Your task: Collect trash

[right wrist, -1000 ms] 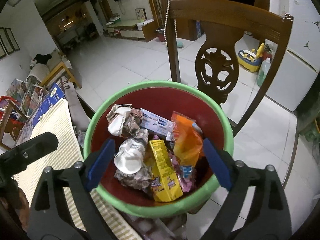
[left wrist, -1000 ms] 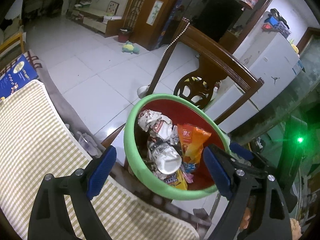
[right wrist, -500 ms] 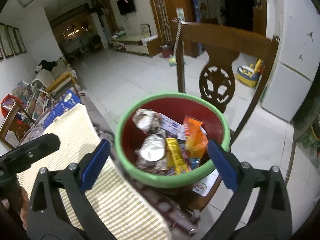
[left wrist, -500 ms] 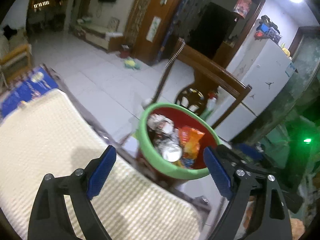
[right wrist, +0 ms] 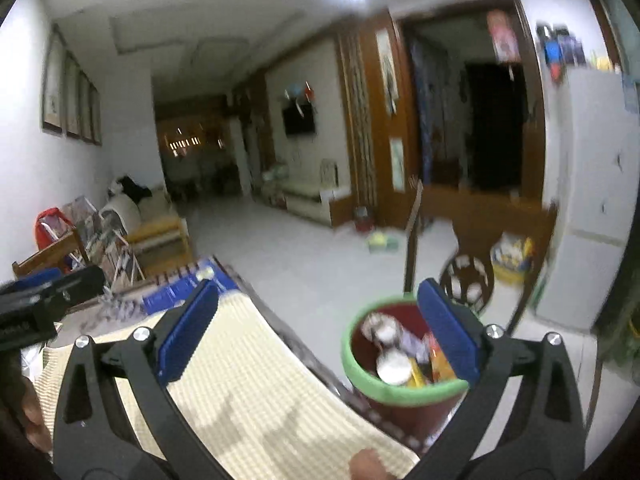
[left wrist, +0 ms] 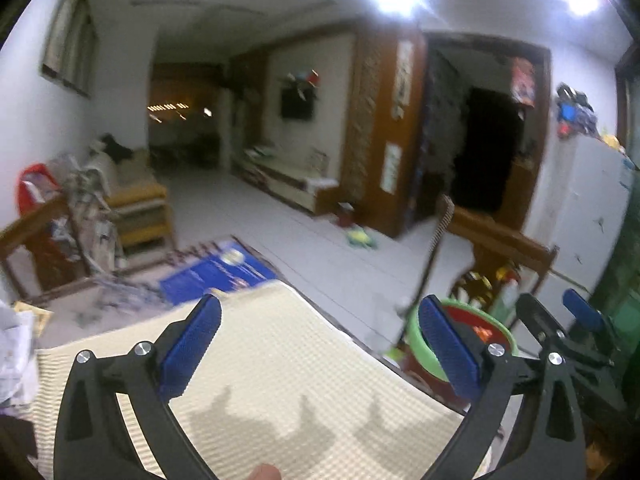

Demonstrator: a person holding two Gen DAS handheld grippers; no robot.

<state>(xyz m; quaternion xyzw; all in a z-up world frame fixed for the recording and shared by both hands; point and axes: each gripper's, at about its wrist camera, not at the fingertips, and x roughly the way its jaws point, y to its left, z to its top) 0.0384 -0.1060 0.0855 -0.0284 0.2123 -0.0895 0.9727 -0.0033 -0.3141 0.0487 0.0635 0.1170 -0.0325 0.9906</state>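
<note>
A red bin with a green rim (right wrist: 362, 368) stands past the table's right edge and holds several wrappers and a crushed cup (right wrist: 394, 366). It also shows in the left wrist view (left wrist: 430, 360), partly hidden by a finger. My left gripper (left wrist: 320, 340) is open and empty, raised above the checked cloth (left wrist: 280, 380). My right gripper (right wrist: 318, 328) is open and empty, above the cloth (right wrist: 248, 380) and left of the bin. The right gripper also shows at the right of the left wrist view (left wrist: 560, 320). Both views are blurred.
A wooden chair (right wrist: 472, 240) stands behind the bin. A white fridge (right wrist: 592, 200) is at the right. A blue booklet (left wrist: 216, 276) lies at the cloth's far end. Crumpled paper (left wrist: 12, 352) lies at the table's left. A cluttered rack (left wrist: 84, 208) stands beyond.
Both grippers have pulled back and tilted up from over the bin. The bin now sits low and right in both views, and the room and ceiling lights fill the frames.
</note>
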